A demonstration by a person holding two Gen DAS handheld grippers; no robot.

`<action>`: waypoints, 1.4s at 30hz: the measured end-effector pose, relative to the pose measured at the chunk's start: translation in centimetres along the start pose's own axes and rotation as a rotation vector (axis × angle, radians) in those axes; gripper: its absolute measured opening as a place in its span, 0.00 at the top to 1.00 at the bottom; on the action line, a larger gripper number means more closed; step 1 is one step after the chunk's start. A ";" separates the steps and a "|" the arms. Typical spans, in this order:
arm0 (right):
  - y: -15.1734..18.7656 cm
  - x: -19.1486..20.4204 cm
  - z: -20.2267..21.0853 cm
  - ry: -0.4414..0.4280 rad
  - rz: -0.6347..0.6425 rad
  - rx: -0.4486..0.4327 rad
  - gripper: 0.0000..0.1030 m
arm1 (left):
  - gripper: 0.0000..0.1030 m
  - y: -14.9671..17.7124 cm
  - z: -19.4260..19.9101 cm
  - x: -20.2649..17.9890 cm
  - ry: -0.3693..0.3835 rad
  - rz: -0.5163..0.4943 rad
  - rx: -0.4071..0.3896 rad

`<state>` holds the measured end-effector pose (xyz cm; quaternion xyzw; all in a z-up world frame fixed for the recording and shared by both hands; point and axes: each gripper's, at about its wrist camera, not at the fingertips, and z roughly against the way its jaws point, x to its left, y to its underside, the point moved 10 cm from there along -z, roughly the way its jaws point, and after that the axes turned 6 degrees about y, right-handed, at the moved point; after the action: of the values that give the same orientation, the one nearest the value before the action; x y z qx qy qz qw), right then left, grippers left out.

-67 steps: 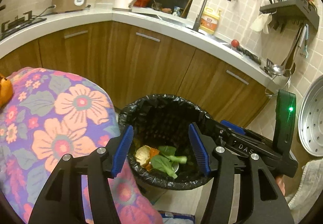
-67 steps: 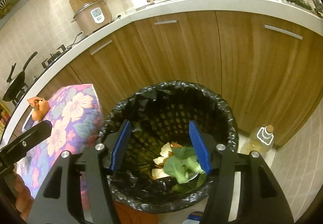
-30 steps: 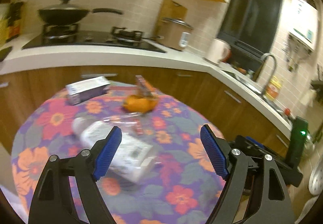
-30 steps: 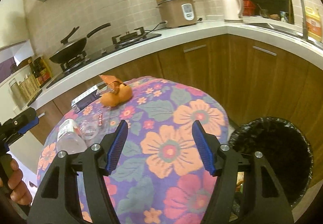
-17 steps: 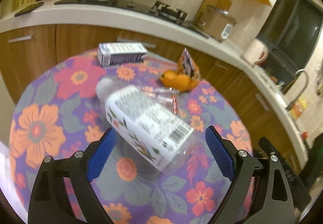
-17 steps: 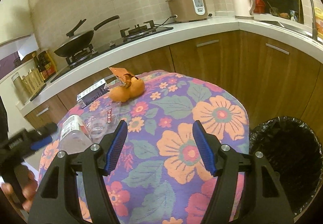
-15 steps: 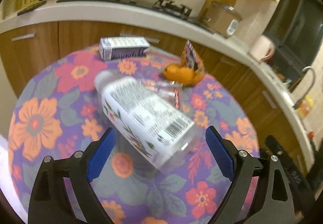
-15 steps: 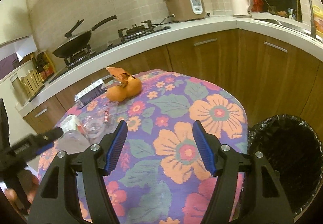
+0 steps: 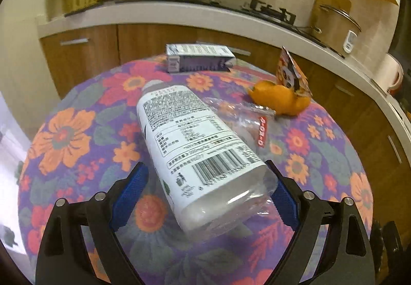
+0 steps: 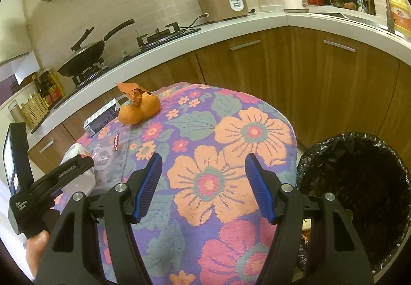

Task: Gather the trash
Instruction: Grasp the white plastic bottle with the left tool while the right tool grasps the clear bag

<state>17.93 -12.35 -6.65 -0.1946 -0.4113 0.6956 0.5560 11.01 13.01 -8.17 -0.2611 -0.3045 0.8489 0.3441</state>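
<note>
Since the frames of two seconds back, both my grippers had swung away from the trash bin and over to the flowered table; in the last second my left gripper (image 9: 206, 191) had dropped down onto the plastic bottle (image 9: 195, 154), which now filled the middle of its view. Its jaws had just been closing a little but stood wide apart, with the base of the bottle between them. The right pad looked to be at the bottle's clear bottom edge; the left pad stood off from it, so nothing was clamped. The bottle lay on its side on the flowered tablecloth (image 9: 64, 136), cap end pointing away from me, its white label with barcode facing up. Just beside it lay a crumpled clear wrapper (image 9: 246, 123) with red print, touching its far side. Beyond that sat orange peel (image 9: 278, 98) with a torn snack packet (image 9: 292, 74) standing against it, and a small carton (image 9: 199, 57) lay near the table's far edge.

My right gripper (image 10: 203, 186) hung over the near part of the table, jaws apart and holding nothing. The trash bin (image 10: 354, 182), lined with a black bag, stood on the floor just right of the table. My left hand (image 10: 36, 246) showed at the lower left of that view.
</note>
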 end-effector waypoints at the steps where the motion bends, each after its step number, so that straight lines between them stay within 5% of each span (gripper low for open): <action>1: -0.1 0.5 0.0 -0.012 0.007 0.002 0.39 | 0.23 -0.1 0.2 0.1 -0.002 -0.013 -0.006; 19: 1.3 17.4 -4.5 -0.189 0.237 0.156 0.39 | 0.36 -2.2 3.8 8.6 0.214 -0.127 -0.029; 23: 2.2 19.5 -6.3 -0.175 0.243 0.175 0.39 | 0.37 -2.2 3.9 10.3 0.242 -0.148 -0.034; 27: 3.1 20.2 -7.5 -0.152 0.230 0.179 0.25 | 0.37 -1.6 3.5 12.0 0.243 -0.198 -0.027; 42: 4.2 21.0 -10.5 -0.004 0.325 0.204 0.20 | 0.30 -1.3 2.0 12.9 0.225 -0.158 0.004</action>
<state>16.59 10.86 -12.22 -0.1998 -0.3026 0.8148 0.4523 2.15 22.71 -8.94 -0.3290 -0.2818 0.7852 0.4425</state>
